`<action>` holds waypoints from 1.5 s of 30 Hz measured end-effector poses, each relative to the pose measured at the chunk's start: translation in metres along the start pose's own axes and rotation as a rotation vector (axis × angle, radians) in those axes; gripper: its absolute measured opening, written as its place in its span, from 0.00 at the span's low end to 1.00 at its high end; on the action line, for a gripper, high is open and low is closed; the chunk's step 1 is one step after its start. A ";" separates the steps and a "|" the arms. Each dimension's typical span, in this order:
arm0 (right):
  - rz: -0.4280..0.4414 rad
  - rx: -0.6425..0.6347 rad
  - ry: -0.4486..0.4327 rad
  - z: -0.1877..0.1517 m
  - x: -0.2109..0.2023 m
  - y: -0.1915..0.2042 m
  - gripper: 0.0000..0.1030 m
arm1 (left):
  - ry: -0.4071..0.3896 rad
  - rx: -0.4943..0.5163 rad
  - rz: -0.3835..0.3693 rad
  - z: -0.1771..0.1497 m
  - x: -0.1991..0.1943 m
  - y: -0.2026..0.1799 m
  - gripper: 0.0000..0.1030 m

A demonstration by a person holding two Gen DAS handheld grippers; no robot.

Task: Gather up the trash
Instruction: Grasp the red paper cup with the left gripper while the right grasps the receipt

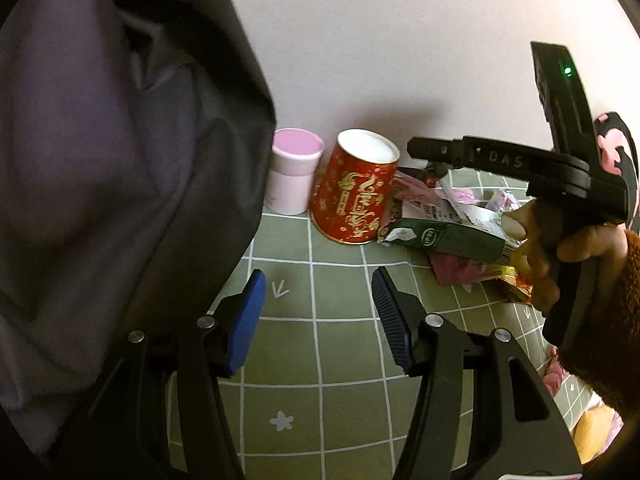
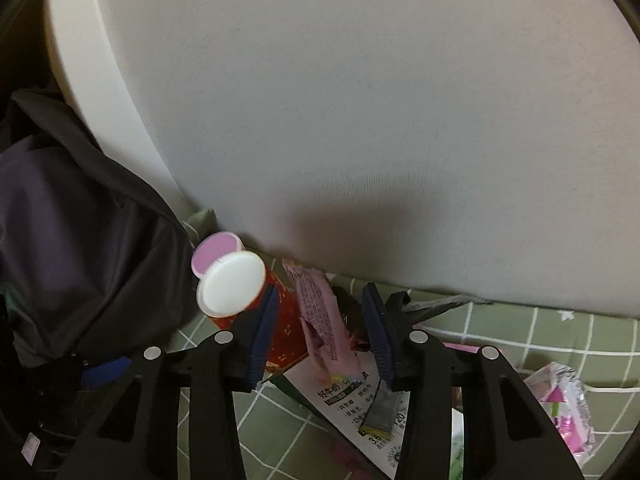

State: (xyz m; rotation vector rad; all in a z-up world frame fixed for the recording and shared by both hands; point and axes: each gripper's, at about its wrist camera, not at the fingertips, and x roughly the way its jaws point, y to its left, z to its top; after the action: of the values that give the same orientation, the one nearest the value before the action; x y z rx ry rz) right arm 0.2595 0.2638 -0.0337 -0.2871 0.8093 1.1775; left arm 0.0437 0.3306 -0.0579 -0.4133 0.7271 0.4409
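Observation:
A red paper cup with gold print stands upside down on the green checked tablecloth, next to a pink cup by the wall. Beside them lie a green and white milk carton, a pink wrapper and other wrappers. My left gripper is open and empty, low over the cloth in front of the red cup. My right gripper is open over the trash pile, its fingers either side of a pink wrapper that leans on the red cup. The carton lies below it.
A dark open bag hangs at the left, close to my left gripper; it also shows in the right wrist view. A white wall closes the back. A pink and white wrapper lies at the right.

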 end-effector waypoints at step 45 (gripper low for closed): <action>-0.216 0.196 0.058 -0.040 -0.022 -0.043 0.16 | -0.010 -0.026 -0.031 0.049 0.007 -0.021 0.49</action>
State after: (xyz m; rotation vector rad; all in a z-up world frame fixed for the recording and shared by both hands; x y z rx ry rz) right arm 0.2782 0.2080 -0.0542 -0.2405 0.9135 0.8842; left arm 0.0852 0.3394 -0.0255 -0.4458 0.7048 0.4233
